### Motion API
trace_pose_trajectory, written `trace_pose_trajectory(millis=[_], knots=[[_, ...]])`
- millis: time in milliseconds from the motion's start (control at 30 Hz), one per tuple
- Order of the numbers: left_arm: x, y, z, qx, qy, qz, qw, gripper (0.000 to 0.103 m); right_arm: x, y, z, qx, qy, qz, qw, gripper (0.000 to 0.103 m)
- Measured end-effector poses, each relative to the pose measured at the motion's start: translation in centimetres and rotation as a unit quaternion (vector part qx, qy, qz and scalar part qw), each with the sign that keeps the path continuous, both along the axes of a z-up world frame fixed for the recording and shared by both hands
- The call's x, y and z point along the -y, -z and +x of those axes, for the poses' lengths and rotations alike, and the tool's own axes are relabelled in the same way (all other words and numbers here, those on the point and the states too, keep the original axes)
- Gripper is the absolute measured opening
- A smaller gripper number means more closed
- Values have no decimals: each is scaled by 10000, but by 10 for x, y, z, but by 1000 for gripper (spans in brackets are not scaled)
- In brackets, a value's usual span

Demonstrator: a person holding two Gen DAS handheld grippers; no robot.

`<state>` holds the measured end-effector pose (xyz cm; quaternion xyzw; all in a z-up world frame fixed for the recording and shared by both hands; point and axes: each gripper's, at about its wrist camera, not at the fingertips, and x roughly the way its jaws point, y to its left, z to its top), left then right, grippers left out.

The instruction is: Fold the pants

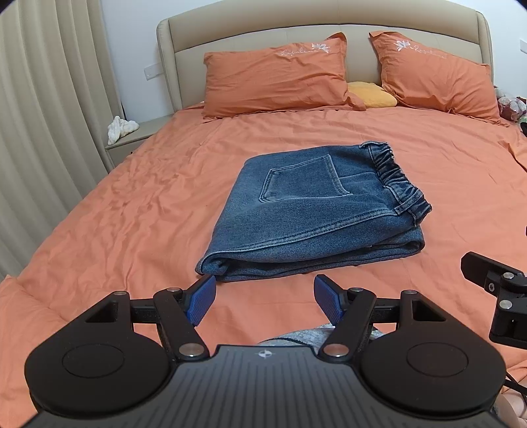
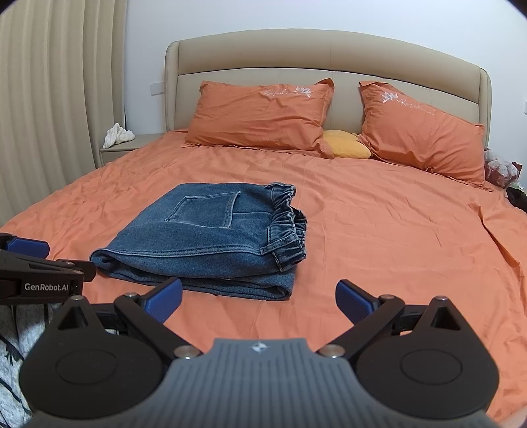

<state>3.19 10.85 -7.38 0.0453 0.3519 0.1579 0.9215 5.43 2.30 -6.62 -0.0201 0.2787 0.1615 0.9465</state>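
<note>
Blue denim pants [image 1: 313, 210] lie folded into a compact stack on the orange bed sheet [image 1: 131, 204], back pocket up and elastic waistband to the right. They also show in the right wrist view [image 2: 210, 240]. My left gripper [image 1: 265, 296] is open and empty, just short of the stack's near edge. My right gripper [image 2: 258, 298] is open and empty, near the stack's right front corner. The right gripper's body shows at the right edge of the left wrist view [image 1: 494, 283]; the left gripper shows at the left of the right wrist view [image 2: 39, 266].
Two orange pillows [image 1: 276, 79] [image 1: 438, 75] and a small yellow cushion [image 1: 372, 93] lean on the beige headboard [image 1: 329, 19]. A nightstand [image 1: 138, 131] with a white object [image 1: 122, 128] stands left, by curtains [image 1: 42, 131]. Items sit beyond the bed's right edge [image 2: 500, 168].
</note>
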Motion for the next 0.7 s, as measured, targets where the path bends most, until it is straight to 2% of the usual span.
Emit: trace_pose_trajectory(millis=[700], knots=[[0,0,0,4,-1,1,10000,80,0,1,-2,16,-16,-17,10000,95]])
